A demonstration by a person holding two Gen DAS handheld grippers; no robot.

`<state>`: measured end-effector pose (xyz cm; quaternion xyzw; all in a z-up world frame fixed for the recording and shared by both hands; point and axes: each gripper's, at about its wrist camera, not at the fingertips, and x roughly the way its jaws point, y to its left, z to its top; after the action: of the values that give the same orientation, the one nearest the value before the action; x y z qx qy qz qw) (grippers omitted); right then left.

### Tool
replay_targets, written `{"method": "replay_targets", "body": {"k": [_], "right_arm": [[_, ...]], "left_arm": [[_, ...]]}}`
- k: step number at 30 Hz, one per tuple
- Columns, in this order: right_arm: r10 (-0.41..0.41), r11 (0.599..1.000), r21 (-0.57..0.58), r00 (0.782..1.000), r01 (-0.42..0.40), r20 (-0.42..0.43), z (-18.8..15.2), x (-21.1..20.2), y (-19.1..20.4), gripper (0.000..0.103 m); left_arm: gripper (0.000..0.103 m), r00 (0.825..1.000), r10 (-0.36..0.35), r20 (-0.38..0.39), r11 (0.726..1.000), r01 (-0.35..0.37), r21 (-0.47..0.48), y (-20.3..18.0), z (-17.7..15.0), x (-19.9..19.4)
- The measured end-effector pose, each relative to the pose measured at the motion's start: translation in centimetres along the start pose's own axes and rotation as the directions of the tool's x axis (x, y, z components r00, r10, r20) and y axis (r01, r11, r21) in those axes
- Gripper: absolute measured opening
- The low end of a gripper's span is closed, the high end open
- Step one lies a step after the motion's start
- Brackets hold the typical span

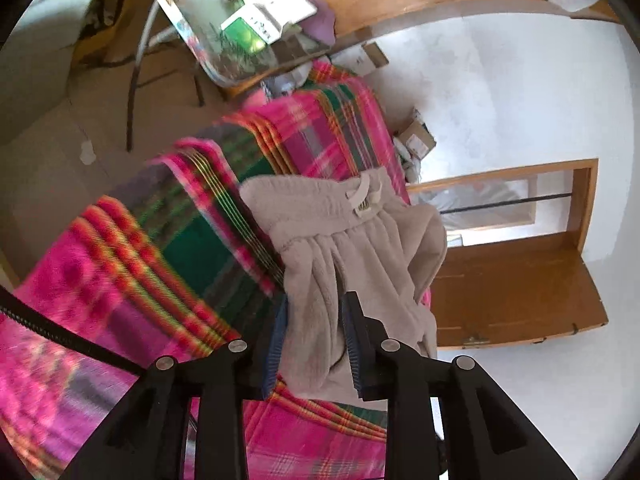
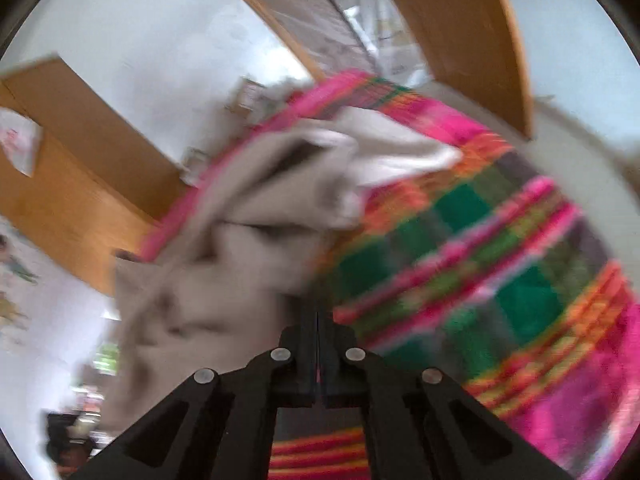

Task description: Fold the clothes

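Observation:
A beige fleece garment (image 1: 352, 240) with an elastic waistband and drawstring lies bunched on a pink and green plaid bedspread (image 1: 168, 248). My left gripper (image 1: 316, 312) has its blue pads on either side of a fold of the garment, which fills the gap between them. In the blurred right wrist view the same garment (image 2: 224, 248) hangs crumpled to the left of my right gripper (image 2: 318, 316). Its jaws are pressed together; a thin edge of cloth may be pinched there, but the blur hides it.
The plaid bedspread (image 2: 500, 280) covers the bed. A cluttered table (image 1: 256, 20) with boxes stands beyond it. A wooden door (image 1: 516, 288) and white wall are to the right. Cardboard boxes (image 1: 416, 140) sit by the bed's far side.

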<state>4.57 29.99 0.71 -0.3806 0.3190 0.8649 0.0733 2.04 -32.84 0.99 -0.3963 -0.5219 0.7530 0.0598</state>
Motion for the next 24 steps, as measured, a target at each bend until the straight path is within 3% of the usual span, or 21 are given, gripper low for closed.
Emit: {"method": "replay_targets", "body": {"k": [4,6,9,14,17,21,24], "right_arm": [[0.011,0.999,0.048,1.0,-0.009,-0.025,-0.2,-0.2,-2.5,0.0],[0.008,1.0,-0.004,1.0,-0.008,0.002,0.1,-1.1,-2.0,0.001],[0.067,0.992,-0.11,0.997,-0.061,0.046,1.0,-2.8,-0.1,0.002],[0.182,0.945,-0.284,0.982,-0.161,0.05,3.0,-4.2,5.2,0.004],[0.236,0.903,-0.371,0.972,-0.217,0.006,3.9,-3.3,9.3,0.014],[0.286,0.863,-0.4,0.951,-0.31,-0.119,5.2,0.3,14.7,0.019],[0.314,0.822,-0.428,0.926,-0.376,-0.21,5.7,3.6,18.5,0.023]], "left_arm": [[0.028,0.999,0.011,0.037,0.997,-0.014,0.071,-2.1,0.0,-1.9],[0.028,0.999,0.021,0.046,0.992,-0.026,0.121,-3.9,-0.1,-2.4],[0.028,0.998,0.041,0.045,0.975,-0.05,0.218,-7.2,-0.6,-2.3],[0.028,0.995,0.093,0.03,0.951,-0.098,0.292,-10.4,-1.0,-0.2],[0.028,0.992,0.124,0.028,0.939,-0.127,0.319,-10.8,-1.2,1.2],[0.028,0.991,0.135,-0.003,0.947,-0.128,0.294,-10.3,-0.4,3.5],[0.028,0.984,0.178,-0.024,0.93,-0.16,0.33,-10.7,0.9,5.6]]}}
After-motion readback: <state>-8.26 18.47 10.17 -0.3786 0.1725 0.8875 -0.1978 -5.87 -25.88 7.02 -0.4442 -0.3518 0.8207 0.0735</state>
